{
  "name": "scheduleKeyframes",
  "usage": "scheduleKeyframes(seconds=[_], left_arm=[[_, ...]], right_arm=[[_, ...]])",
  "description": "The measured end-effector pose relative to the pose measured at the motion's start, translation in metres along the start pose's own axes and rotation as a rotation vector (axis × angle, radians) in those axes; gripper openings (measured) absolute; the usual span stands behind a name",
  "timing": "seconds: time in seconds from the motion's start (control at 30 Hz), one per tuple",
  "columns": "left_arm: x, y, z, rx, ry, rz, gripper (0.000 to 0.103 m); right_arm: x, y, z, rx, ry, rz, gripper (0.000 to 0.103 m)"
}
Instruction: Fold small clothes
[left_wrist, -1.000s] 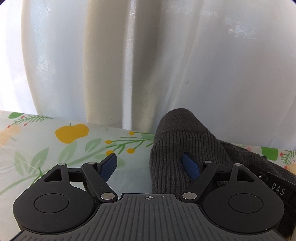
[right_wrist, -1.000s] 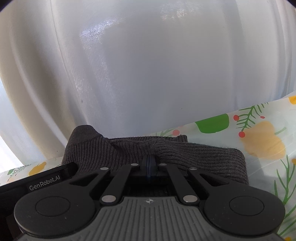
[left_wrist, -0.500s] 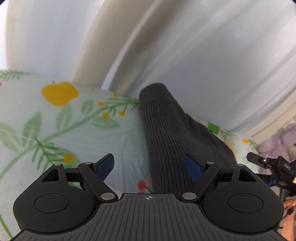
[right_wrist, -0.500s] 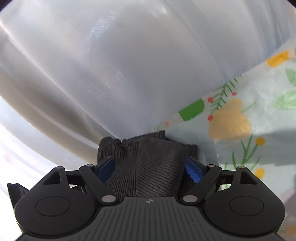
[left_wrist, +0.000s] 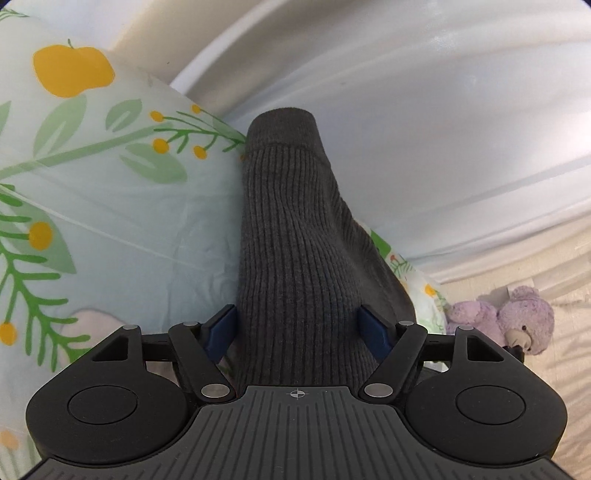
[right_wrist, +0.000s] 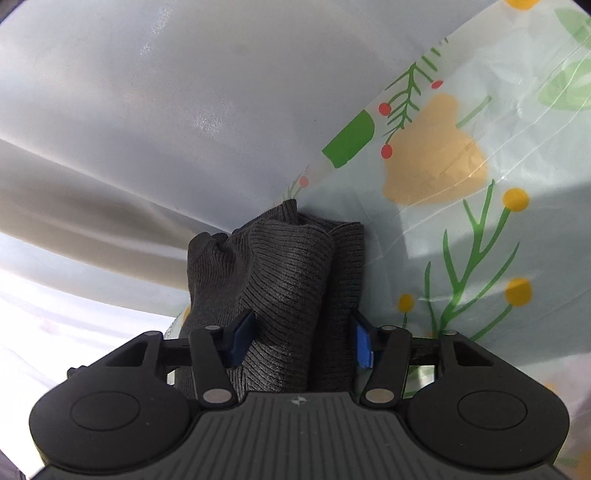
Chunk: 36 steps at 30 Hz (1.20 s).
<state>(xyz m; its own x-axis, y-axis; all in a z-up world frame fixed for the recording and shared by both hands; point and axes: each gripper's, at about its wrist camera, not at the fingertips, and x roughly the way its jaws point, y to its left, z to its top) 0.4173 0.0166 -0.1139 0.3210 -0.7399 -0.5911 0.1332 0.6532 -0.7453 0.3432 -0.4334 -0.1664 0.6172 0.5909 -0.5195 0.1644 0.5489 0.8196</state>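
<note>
No readable text, label or number shows in either view.

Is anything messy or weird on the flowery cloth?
The grey knit is bunched into lumpy folds at the end near the right gripper, not flat. A purple teddy lies off to one side.

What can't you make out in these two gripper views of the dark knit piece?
- Left wrist view: the near end of the dark knit garment is hidden under the left gripper.
- Right wrist view: the bunched garment's near part disappears behind the right gripper, whose jaws have just been closing around it; pad contact is unclear.
- The purple plush toy is small and distorted at the left view's edge.
</note>
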Motion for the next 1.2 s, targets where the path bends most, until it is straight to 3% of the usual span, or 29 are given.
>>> scheduleKeyframes(seconds=[0.07,0.23,0.33,0.67,0.93,1.03,1.13,1.2], left_arm=[[0.001,-0.001,0.002,0.001,-0.002,0.006,0.073],[-0.002,-0.009,-0.001,0.029,-0.023,0.032,0.053],[-0.010,-0.018,-0.003,0.048,-0.038,0.061,0.049],[-0.066,-0.035,-0.021,0.106,-0.099,0.116,0.046],[-0.118,-0.003,-0.036,0.070,-0.151,0.216,0.050],[-0.135,0.005,-0.041,0.054,-0.184,0.313,0.050],[-0.153,0.001,-0.042,0.090,-0.295,0.429,0.058],[-0.158,-0.002,-0.036,0.100,-0.361,0.469,0.063]], right_arm=[[0.004,-0.006,0.001,0.033,0.018,0.034,0.048],[0.011,-0.006,-0.001,0.044,0.035,0.062,0.041],[0.014,0.004,-0.005,0.011,0.029,0.057,0.036],[0.014,0.058,-0.018,-0.096,0.047,0.126,0.028],[0.060,0.090,-0.044,-0.165,0.148,0.118,0.027],[0.064,0.104,-0.049,-0.240,0.125,0.003,0.036],[0.053,0.129,-0.053,-0.394,-0.012,-0.184,0.040],[0.049,0.149,-0.057,-0.468,-0.084,-0.204,0.041]])
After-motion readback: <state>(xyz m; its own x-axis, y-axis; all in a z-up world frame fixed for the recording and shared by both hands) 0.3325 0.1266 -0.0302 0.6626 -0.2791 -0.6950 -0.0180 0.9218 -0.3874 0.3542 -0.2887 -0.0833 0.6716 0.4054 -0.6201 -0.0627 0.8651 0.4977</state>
